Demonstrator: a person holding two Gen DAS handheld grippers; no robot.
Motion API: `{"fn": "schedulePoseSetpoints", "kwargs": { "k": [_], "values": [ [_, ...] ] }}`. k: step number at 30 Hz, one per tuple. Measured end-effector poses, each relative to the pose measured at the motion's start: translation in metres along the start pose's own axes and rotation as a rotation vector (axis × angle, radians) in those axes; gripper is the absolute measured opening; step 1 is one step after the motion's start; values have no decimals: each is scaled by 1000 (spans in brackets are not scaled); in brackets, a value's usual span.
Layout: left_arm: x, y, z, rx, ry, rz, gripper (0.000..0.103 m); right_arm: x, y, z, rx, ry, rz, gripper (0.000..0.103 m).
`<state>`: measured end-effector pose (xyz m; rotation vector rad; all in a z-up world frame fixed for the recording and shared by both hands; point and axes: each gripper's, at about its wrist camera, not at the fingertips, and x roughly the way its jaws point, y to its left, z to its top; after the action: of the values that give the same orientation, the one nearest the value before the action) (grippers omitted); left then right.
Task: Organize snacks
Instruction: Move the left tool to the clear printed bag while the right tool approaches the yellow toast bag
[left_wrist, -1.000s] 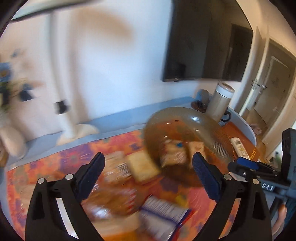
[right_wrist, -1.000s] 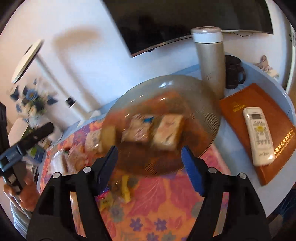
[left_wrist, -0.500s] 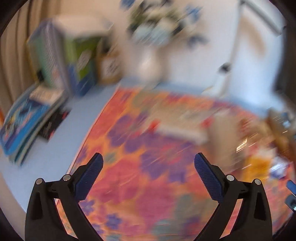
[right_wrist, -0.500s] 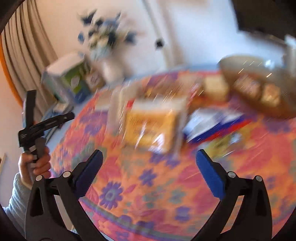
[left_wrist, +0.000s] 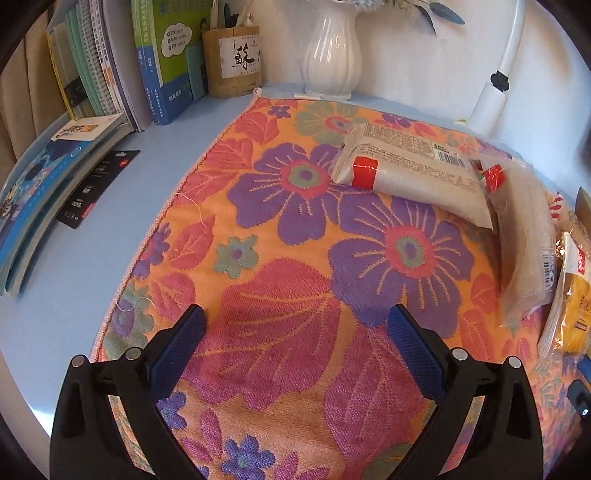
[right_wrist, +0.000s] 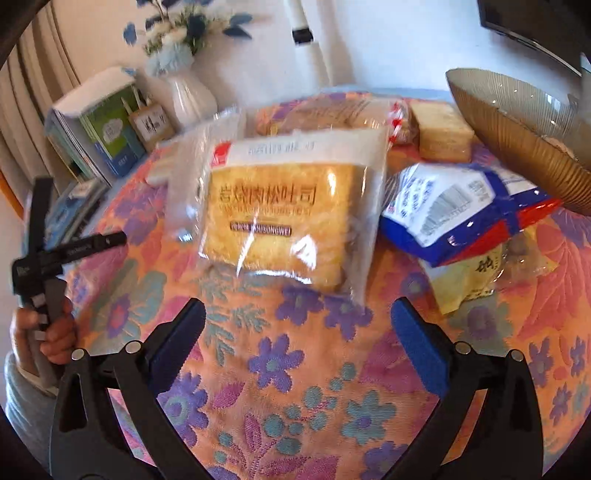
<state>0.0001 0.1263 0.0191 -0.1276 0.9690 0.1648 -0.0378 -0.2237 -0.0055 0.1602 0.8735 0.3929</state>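
Observation:
My right gripper (right_wrist: 297, 338) is open over the floral cloth (right_wrist: 295, 387), just short of a clear bag of yellow toast (right_wrist: 284, 218). Right of that bag lie a blue, white and red packet (right_wrist: 458, 206) and a yellowish packet (right_wrist: 476, 273). A glass bowl (right_wrist: 517, 140) stands at the far right, with a wrapped cake slice (right_wrist: 439, 129) beside it. My left gripper (left_wrist: 295, 339) is open above bare cloth (left_wrist: 280, 295). A white packet with red bands (left_wrist: 410, 173) and a long clear packet (left_wrist: 524, 236) lie ahead to its right. A yellow bag (left_wrist: 572, 299) shows at the right edge.
Books (left_wrist: 107, 70), a wooden pen holder (left_wrist: 232, 51) and a white vase (left_wrist: 330, 55) line the far left of the blue table (left_wrist: 74, 258). A white lamp arm (left_wrist: 498, 74) rises at the back. In the right wrist view a hand (right_wrist: 48, 332) holds the other gripper at left.
Both grippers swung left away from the glass bowl and dropped toward the cloth. The right gripper's jaws spread wider. The views went from blurred to steady.

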Motion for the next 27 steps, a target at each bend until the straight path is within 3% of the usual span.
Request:
{"fn": "schedulePoseSetpoints", "kwargs": {
  "k": [5, 12, 16, 18, 20, 24, 26, 27],
  "values": [
    [-1, 4, -1, -17, -8, -23, 98, -2, -10, -3, 37, -5, 45, 100],
    [-1, -7, 1, 33, 1, 9, 98, -6, -16, -7, 70, -39, 85, 100],
    [-17, -21, -2, 99, 32, 15, 96, -7, -8, -10, 21, -13, 36, 100],
    [-48, -36, -2, 176, 5, -52, 97, -9, 4, -15, -60, 11, -26, 100],
    [-79, -52, 2, 242, -83, -88, 97, -7, 9, -13, -85, 35, -61, 100],
    [-87, -69, 25, 227, -95, -225, 97, -2, -14, 16, 105, 64, 56, 99],
    [-71, -71, 37, 181, -70, -304, 96, 4, -31, 30, 204, 87, 133, 83],
    [-64, -70, 40, 162, -52, -330, 96, 7, -38, 35, 232, 85, 153, 82]
  ]
}}
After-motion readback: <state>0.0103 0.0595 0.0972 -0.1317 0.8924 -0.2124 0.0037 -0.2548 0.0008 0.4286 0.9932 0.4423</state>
